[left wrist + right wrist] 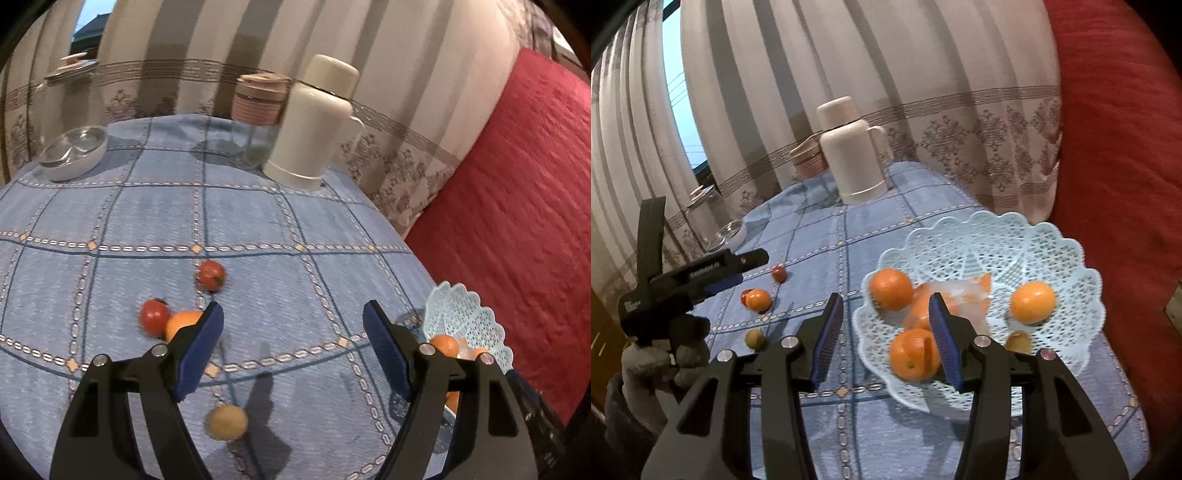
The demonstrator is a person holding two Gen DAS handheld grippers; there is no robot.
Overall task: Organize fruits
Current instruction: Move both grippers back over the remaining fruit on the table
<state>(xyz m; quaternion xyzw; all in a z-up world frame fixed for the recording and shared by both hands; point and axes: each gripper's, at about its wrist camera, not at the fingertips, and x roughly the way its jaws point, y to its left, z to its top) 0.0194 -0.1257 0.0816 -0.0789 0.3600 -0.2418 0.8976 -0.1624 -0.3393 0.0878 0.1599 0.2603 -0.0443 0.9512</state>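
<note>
Lacy plastic basket [1067,236], smooth round oranges [1032,302]; poss. kiwi [1019,341].

orange [183,322] half behind left gripper [293,321]

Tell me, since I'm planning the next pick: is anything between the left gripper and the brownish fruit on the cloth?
Nothing visible. The left gripper is open and empty, and the brownish fruit lies alone on bare tablecloth just below its fingers. The orange and two red fruits sit off to the side, apart from it.
</note>
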